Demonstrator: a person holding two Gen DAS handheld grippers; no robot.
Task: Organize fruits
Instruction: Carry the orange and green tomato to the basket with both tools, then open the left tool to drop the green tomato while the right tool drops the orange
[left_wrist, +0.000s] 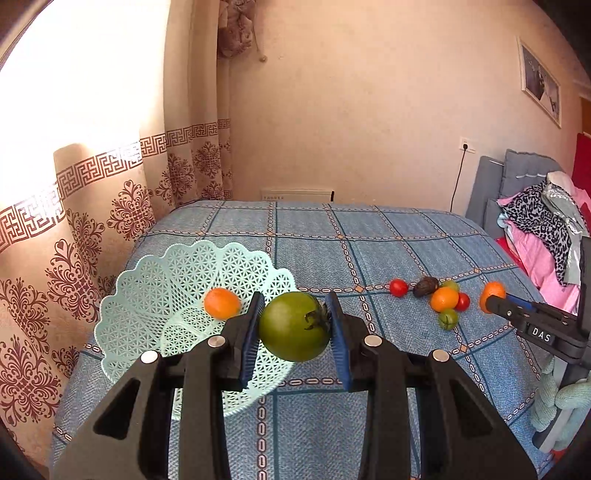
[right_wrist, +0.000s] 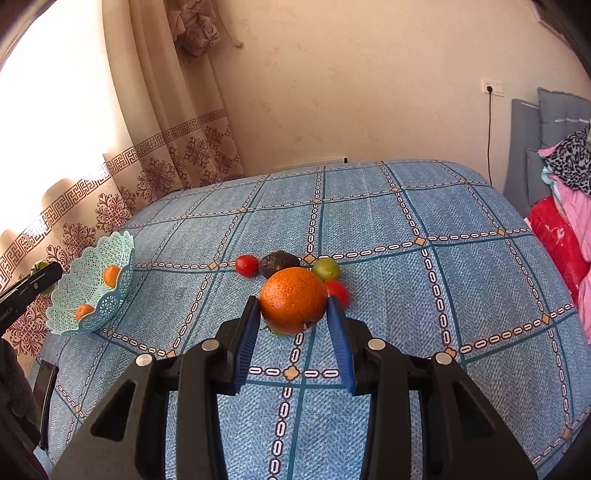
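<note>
The left gripper is carrying a clamped green tomato over the lattice basket, needing only release, while the right gripper is pinching an orange above the tablecloth.

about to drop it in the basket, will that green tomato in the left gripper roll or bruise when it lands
The green tomato looks round and smooth, so it will probably roll toward the basket's low centre, perhaps nudging the orange there. Green skin suggests firm flesh, likely bruise-resistant. The left gripper pinches it at its widest, so release should be clean.
</note>
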